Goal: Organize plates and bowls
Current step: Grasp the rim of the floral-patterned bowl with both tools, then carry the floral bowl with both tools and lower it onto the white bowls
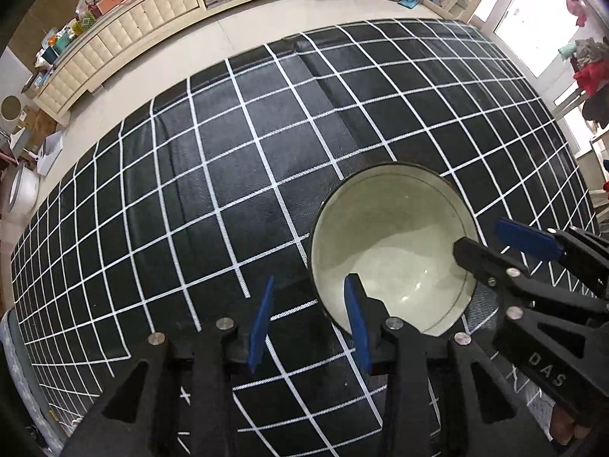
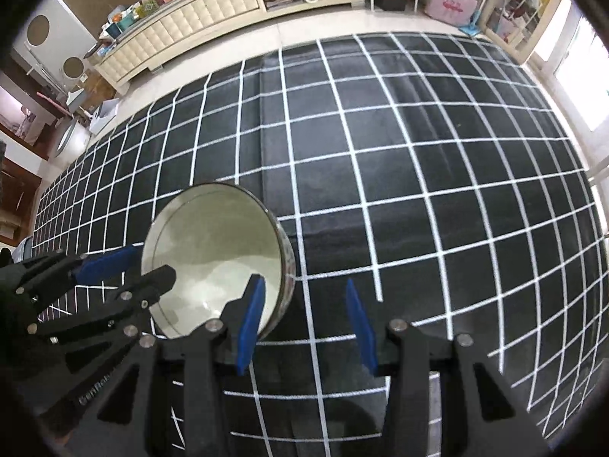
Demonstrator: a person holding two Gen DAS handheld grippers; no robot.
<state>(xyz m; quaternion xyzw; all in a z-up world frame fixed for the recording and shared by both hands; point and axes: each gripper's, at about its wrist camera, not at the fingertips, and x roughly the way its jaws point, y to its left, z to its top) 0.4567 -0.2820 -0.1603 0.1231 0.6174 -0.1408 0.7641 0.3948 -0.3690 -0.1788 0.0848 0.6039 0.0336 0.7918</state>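
Note:
One pale round bowl with a dark rim sits on the black tablecloth with a white grid. My left gripper points down and straddles the bowl's left wall: one blue pad is inside, the other outside, and neither touches it. My right gripper straddles the opposite wall. In the right wrist view the bowl lies at lower left. The right gripper stands open across its right wall, and the left gripper reaches over its left rim.
The checked cloth stretches far and right of the bowl. Beyond the table's far edge is pale floor, then a long cream cabinet with clutter on top and a pink bag. A window is at the right.

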